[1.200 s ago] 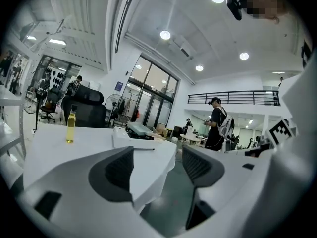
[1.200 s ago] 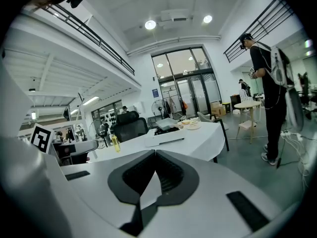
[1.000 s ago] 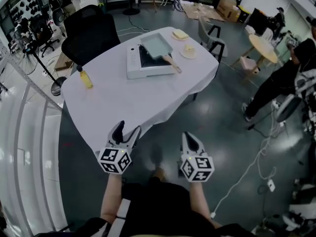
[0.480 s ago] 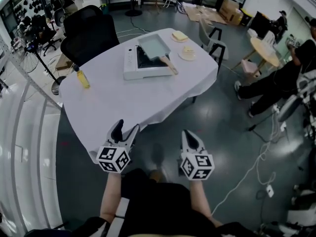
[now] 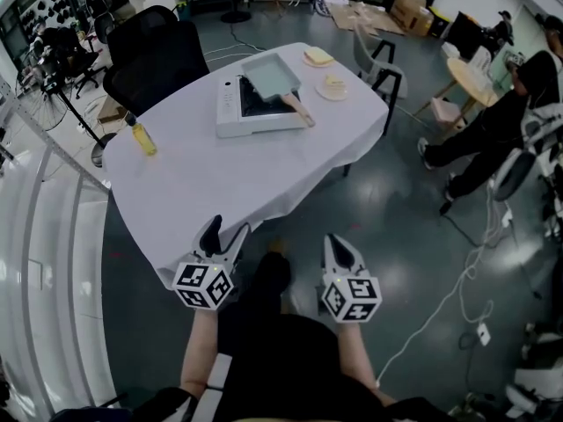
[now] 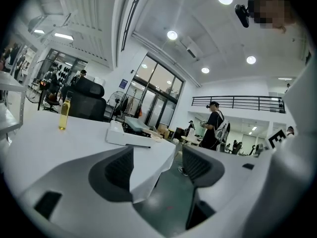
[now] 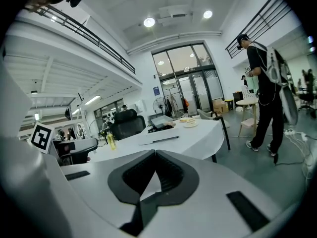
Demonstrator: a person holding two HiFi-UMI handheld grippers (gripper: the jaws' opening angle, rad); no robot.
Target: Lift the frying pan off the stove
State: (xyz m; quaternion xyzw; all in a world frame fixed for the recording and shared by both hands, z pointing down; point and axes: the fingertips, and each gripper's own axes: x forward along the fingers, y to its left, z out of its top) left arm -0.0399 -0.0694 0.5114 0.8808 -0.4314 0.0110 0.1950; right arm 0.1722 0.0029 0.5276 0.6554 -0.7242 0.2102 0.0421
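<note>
Worktop (image 5: 229, 178) under a white cloth fills the view from 10 to 1 o'clock, with a black office chair (image 5: 154, 60) behind its far side at 11. The white portable stove (image 5: 230, 112) is at the far end, roughly 12 o'clock, and the frying pan (image 5: 268, 75) sits on top of it. It's rectangular, pale grey-green and looks empty, with a wooden handle (image 5: 298, 111) sticking out toward 4–5 o'clock past the stove's edge. My read: the pan is rigid and not heavy, but its weight hangs ahead of the handle, so it'll want to nose down. Take the handle close to the pan body, jaws across its width; the bare wood should grip fine. Two plates (image 5: 333, 87) with food sit around the pan's 3 o'clock, and a yellow bottle (image 5: 142, 137) is at the stove's 8 o'clock. Both look clear of a straight lift. Left gripper (image 5: 226, 232) is spread, nothing between the jaws. Right gripper (image 5: 339, 246) is pinched together on nothing. Both hang off the near edge at 6 o'clock, well apart from the pan. No readable brand or text, just the square markers on the gripper cubes.
</note>
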